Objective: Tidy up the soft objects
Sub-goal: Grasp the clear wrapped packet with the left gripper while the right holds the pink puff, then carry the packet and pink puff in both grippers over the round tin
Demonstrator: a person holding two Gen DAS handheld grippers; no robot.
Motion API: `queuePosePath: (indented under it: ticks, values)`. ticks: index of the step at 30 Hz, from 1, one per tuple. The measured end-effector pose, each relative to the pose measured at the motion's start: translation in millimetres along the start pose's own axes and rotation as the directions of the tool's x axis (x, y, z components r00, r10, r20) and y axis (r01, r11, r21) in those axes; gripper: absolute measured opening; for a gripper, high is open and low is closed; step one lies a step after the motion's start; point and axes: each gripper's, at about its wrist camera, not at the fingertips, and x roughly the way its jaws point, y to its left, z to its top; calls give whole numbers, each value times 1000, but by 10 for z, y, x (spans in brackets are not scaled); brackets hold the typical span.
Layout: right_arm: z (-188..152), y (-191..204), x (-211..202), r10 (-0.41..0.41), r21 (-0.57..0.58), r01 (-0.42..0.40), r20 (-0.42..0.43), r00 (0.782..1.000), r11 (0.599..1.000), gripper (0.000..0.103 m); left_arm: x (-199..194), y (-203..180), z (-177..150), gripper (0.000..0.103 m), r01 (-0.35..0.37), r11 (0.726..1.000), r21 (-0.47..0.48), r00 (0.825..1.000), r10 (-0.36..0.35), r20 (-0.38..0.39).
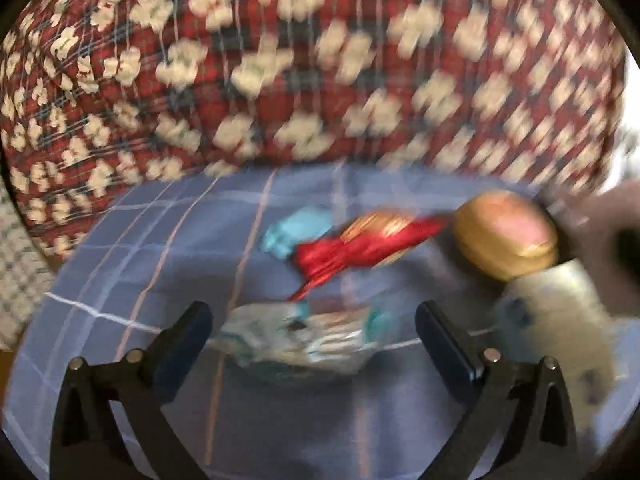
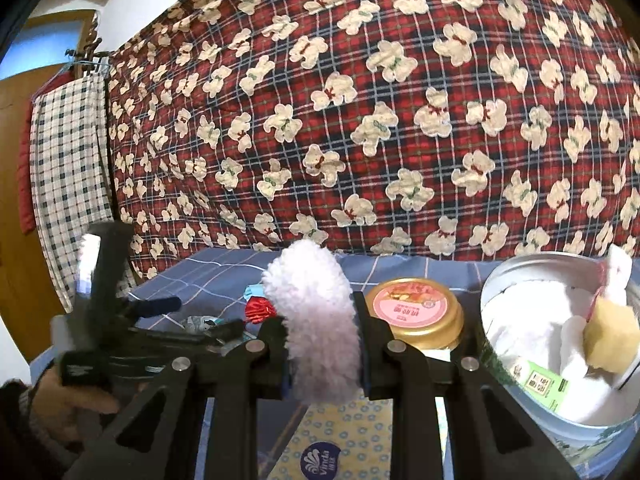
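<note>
My left gripper (image 1: 314, 320) stands open wide over the blue checked sheet (image 1: 160, 264). A crumpled clear and teal wrapper (image 1: 296, 340) lies between its fingers, and the pads do not press on it. Just beyond lie a red shiny foil piece (image 1: 352, 252) and a light blue scrap (image 1: 288, 232). The picture is blurred. My right gripper (image 2: 320, 320) is shut on a white fluffy pad (image 2: 312, 312), held upright. To its right stands a round metal tin (image 2: 532, 404) with white cloths and a yellow sponge (image 2: 608, 336) inside.
A gold-lidded jar (image 2: 416, 308) stands between the fluffy pad and the tin. A yellow tissue packet (image 2: 340, 440) lies under the right gripper. A red plaid quilt with bear prints (image 2: 360, 120) rises behind. A hand (image 2: 60, 412) holds the left gripper (image 2: 196, 316) at left.
</note>
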Motion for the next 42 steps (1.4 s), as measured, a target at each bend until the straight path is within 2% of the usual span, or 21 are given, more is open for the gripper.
queuePosePath:
  ticks: [2, 4, 5, 8, 10, 11, 16, 19, 24, 28, 31, 42]
  values:
    - [1, -6, 2, 5, 3, -5, 0, 1000, 1000, 27, 135, 4, -30, 103, -23, 1000, 2, 998, 23, -59]
    - [-3, -2, 8, 10, 3, -10, -2, 1000, 1000, 27, 191, 94, -40, 103, 9, 998, -62, 996, -14, -85]
    - [-5, 2, 14, 11, 2, -11, -6, 1000, 1000, 27, 191, 122, -47, 103, 21, 997, -80, 996, -27, -80]
    - [-12, 12, 28, 21, 0, -21, -14, 1000, 1000, 27, 189, 230, -73, 92, 68, 988, -142, 995, -77, -63]
    - [-17, 23, 28, 18, -6, -19, -14, 1000, 1000, 27, 179, 236, -89, 89, 87, 985, -148, 994, -97, -57]
    - [-18, 24, 30, 18, -7, -18, -14, 1000, 1000, 27, 174, 226, -90, 84, 92, 985, -145, 994, -101, -53]
    - [-14, 8, 30, 25, 10, -25, -15, 1000, 1000, 27, 79, 216, -106, 77, 112, 981, -157, 993, -115, -10]
    - [-12, -15, 24, 30, 23, -30, -10, 1000, 999, 27, -51, 220, -136, 74, 148, 973, -178, 989, -141, 52]
    - [-7, -4, -2, 38, 13, -38, -2, 999, 999, 27, -276, 129, -155, 74, 223, 955, -193, 969, -195, 154]
    - [9, 1, -126, 3, -41, -1, 47, 999, 999, 27, -528, -9, -150, 74, 285, 943, -173, 939, -238, 247]
    - [27, -82, -211, -29, -57, 33, 77, 997, 998, 27, -664, -157, -116, 74, 303, 943, -140, 924, -254, 288]
    - [117, -736, -397, -131, -4, 132, 112, 985, 991, 27, -972, -869, 53, 74, 397, 918, -25, 863, -364, 350]
